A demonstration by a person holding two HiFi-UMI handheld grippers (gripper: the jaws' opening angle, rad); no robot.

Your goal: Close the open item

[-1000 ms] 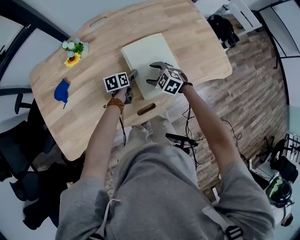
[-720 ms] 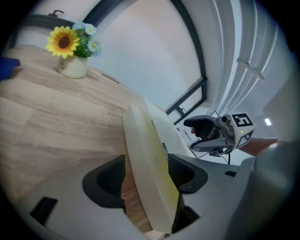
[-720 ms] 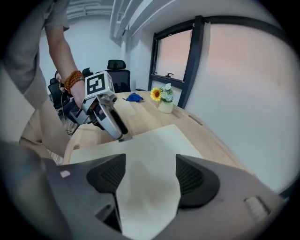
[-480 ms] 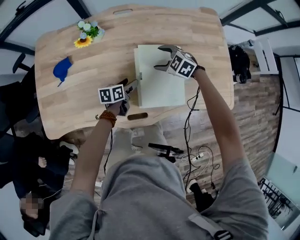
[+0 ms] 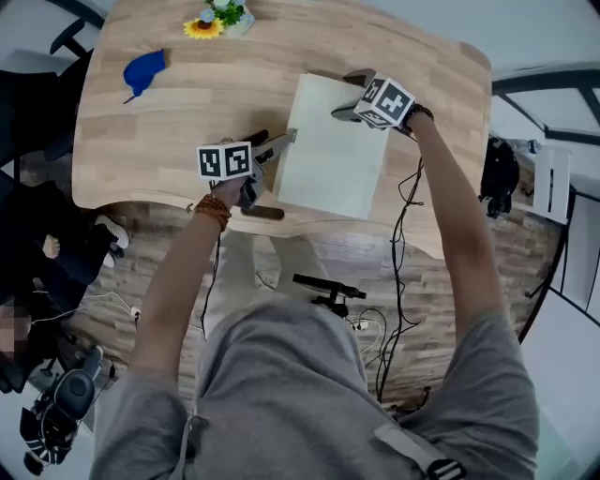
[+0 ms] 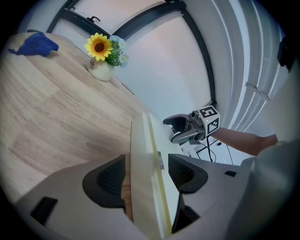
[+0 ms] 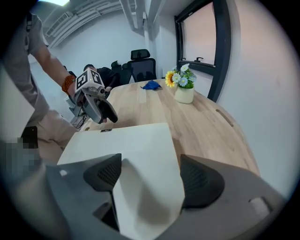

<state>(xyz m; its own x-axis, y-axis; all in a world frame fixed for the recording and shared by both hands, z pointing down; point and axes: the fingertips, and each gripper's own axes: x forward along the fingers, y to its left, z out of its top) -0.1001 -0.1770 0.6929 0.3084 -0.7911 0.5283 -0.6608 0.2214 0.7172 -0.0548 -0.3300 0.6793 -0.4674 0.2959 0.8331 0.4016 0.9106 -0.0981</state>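
Pale wood fills my head view: the worktop (image 5: 187,122) runs across the upper half, above a plank floor. From the worktop's centre, a flower pot (image 5: 217,19) with a sunflower stands at 12 o'clock near the far edge. A blue cloth (image 5: 145,70) lies at 10 o'clock.

I see the cream case (image 5: 333,155) lying flat toward 3 o'clock, slightly skewed. Along the edge I look down in the left gripper view, its two halves lie close together with a thin yellowish seam between them. A small metal latch (image 6: 160,160) sits on that edge.

My left tool (image 5: 274,141) is at the case's 9 o'clock edge. Its jaws straddle that edge, spread, with a sliver of gap on each side, so neither pad presses on it.

My right tool (image 5: 349,96) is over the case's 1 o'clock corner. Its jaws have just been opening and now stand wide apart. In the right gripper view, the case's top shows between and below them, and I see no pad touching it.

Beyond the worktop, that view shows dark office chairs (image 7: 143,68).
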